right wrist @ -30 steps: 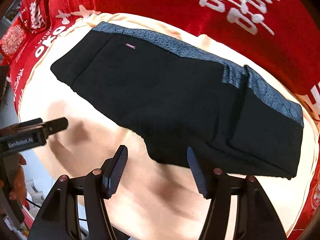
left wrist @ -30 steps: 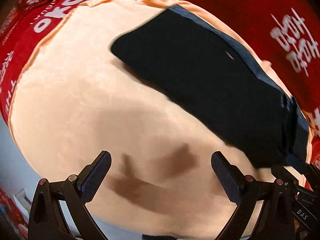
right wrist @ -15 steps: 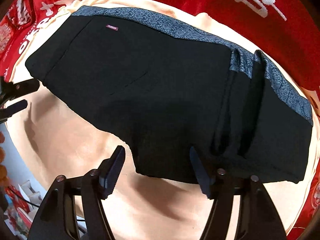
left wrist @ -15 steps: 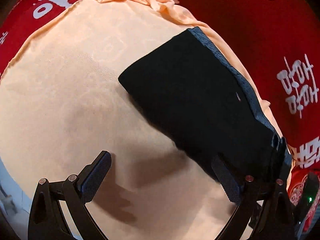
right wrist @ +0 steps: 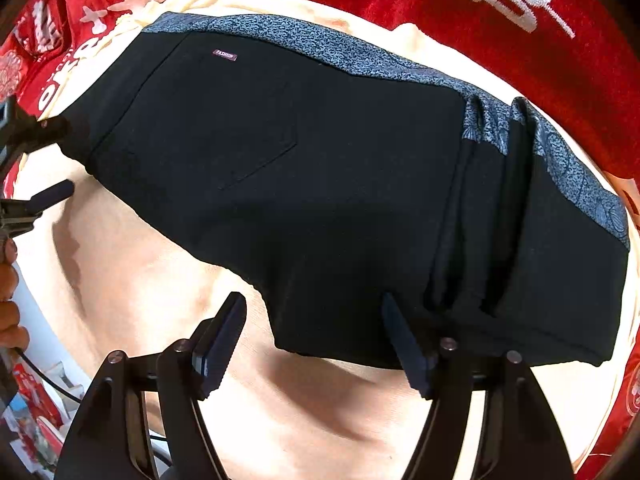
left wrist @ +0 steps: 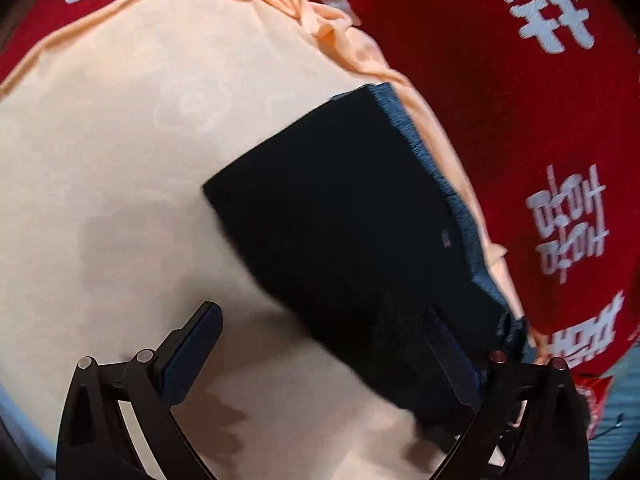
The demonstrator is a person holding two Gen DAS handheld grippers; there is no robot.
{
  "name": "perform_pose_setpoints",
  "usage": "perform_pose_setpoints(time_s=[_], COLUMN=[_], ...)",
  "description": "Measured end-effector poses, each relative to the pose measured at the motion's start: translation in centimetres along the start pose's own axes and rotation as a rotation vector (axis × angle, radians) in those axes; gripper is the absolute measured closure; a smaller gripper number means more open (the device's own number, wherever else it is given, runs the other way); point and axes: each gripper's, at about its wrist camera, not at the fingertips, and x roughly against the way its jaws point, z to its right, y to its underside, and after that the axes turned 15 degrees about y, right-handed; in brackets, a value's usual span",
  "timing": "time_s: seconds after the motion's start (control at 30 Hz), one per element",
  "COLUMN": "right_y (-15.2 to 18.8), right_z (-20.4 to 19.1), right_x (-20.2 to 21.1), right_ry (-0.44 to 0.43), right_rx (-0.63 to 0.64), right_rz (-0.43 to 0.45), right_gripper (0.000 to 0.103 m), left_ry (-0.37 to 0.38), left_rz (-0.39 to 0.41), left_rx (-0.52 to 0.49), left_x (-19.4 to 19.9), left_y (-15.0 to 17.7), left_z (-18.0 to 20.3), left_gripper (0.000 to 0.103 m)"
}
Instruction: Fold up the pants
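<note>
Black pants [right wrist: 320, 184] with a blue-grey patterned side stripe lie folded on a peach cloth [right wrist: 304, 412]. A small label shows near a back pocket. Folded layers bunch at the right end. My right gripper [right wrist: 314, 340] is open, its jaws straddling the near edge of the pants. In the left wrist view the pants [left wrist: 344, 232] lie right of centre. My left gripper [left wrist: 324, 356] is open, its right finger over the pants' near corner. The left gripper also shows at the left edge of the right wrist view [right wrist: 40, 160].
The peach cloth [left wrist: 120, 160] covers a surface draped in red fabric with white lettering [left wrist: 540, 120]. Its edge is wrinkled at the far side. A hand [right wrist: 8, 280] and small items show at the left edge.
Both grippers have moved closer to the pants. The left gripper swung right so its right finger now overlaps the pants' corner. The right gripper's jaws now reach the pants' near edge.
</note>
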Motion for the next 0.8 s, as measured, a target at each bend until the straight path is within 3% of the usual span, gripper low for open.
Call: perform_pose_setpoints(time_s=[0.17, 0.43, 0.7, 0.8], right_y=[0.1, 0.6, 0.3, -0.4], right_z=[0.0, 0.3, 0.8, 1.7], right_x=[0.0, -0.1, 0.5, 2.1], right_ry=[0.001, -0.009, -0.012, -0.009], right_rx=[-0.007, -0.005, -0.013, -0.024], right_rz=[0.003, 0.014, 0.008, 0.027], right_gripper=[0.029, 0.029, 0.029, 0.028], left_ry=[0.098, 0.12, -0.073, -0.216], left_rz=[0.006, 0.045, -0.01, -0.007], left_rx=[0.009, 0.036, -0.046, -0.106], left_x=[0.2, -1.0, -3.6, -3.8], left_y=[-0.4, -2.3, -2.5, -2.3], left_z=[0.0, 1.4, 3.0, 4.0], left_gripper=[0.003, 0.003, 0.004, 0.032])
